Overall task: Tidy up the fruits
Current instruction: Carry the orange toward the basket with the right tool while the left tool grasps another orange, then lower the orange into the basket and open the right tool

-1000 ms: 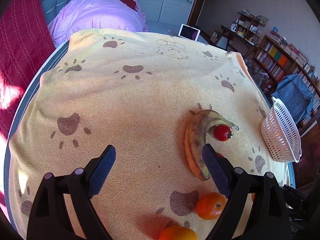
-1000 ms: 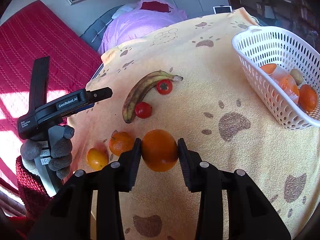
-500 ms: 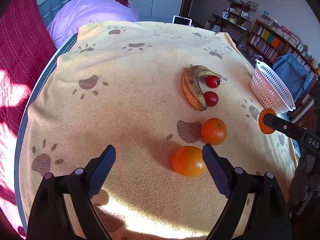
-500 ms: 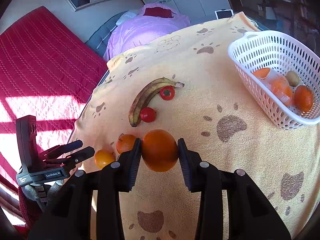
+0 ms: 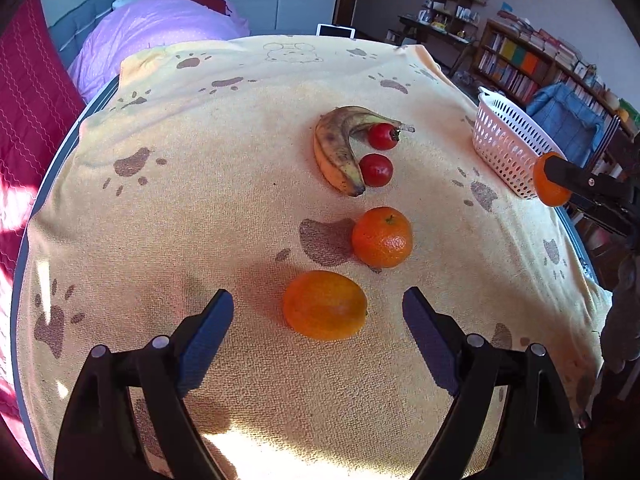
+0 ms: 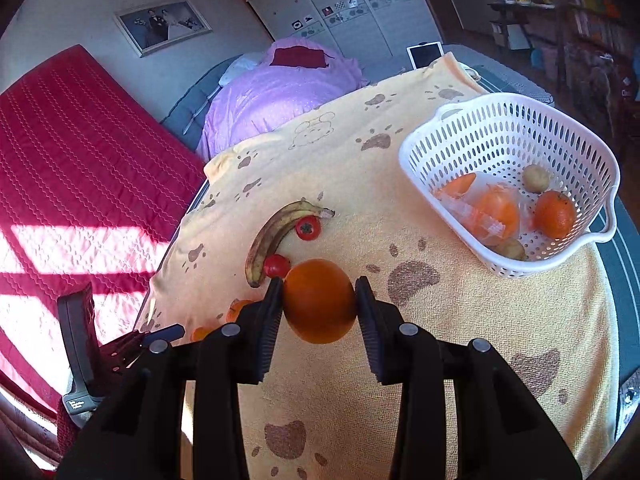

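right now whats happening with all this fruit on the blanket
A person is sorting fruit with two handheld grippers. The right gripper is shut on an orange, held above the blanket short of the white basket, which already holds some fruit. The left gripper is open, with a second orange lying between its fingers. A tangerine, two tomatoes and a banana lie on the blanket.

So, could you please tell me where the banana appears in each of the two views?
Left wrist: banana upper centre, two tomatoes along its right side.
Right wrist: banana centre-left, beyond the held orange.
Shared landmark: white basket.
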Demonstrator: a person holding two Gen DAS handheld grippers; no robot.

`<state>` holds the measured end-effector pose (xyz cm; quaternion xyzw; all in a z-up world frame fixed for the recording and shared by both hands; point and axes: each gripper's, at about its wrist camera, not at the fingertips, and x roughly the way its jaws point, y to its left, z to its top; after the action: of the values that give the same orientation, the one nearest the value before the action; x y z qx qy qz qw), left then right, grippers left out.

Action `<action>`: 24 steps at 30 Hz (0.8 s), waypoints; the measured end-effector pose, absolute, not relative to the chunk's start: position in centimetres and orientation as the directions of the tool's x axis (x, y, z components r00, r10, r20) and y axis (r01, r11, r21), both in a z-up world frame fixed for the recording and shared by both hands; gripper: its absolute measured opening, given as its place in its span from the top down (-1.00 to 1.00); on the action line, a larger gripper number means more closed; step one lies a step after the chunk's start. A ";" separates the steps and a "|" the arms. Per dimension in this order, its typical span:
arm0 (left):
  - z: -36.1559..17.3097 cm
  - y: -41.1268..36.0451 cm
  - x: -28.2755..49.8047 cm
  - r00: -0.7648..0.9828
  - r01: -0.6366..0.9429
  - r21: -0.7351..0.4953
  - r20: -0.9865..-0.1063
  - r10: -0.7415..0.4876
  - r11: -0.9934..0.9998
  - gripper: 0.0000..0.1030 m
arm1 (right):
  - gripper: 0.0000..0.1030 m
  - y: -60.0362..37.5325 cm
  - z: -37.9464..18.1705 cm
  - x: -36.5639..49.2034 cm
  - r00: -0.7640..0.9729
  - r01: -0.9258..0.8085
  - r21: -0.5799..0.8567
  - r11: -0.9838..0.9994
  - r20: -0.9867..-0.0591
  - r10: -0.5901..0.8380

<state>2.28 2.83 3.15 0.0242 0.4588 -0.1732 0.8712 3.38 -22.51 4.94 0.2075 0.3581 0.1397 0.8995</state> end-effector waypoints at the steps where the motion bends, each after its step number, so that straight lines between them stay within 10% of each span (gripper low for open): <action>1: 2.9 2.7 2.4 0.517 0.320 -0.111 -0.811 -0.272 0.941 -0.48 | 0.26 -22.8 5.0 3.3 0.709 -0.098 0.475 0.874 -0.584 0.396; 11: 1.9 2.5 2.4 0.515 0.327 -0.125 -0.807 -0.288 0.937 0.10 | 0.26 -25.2 5.7 2.6 0.747 -0.051 0.493 0.869 -0.558 0.361; 24: 3.2 2.6 2.4 0.552 0.306 -0.111 -0.789 -0.272 0.945 0.10 | 0.26 -30.6 6.9 2.7 0.807 0.052 0.509 0.859 -0.528 0.264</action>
<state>2.44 2.64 3.19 0.0195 0.4442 -0.1640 0.8806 2.73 -30.60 6.90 0.2591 0.3049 0.0580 0.9146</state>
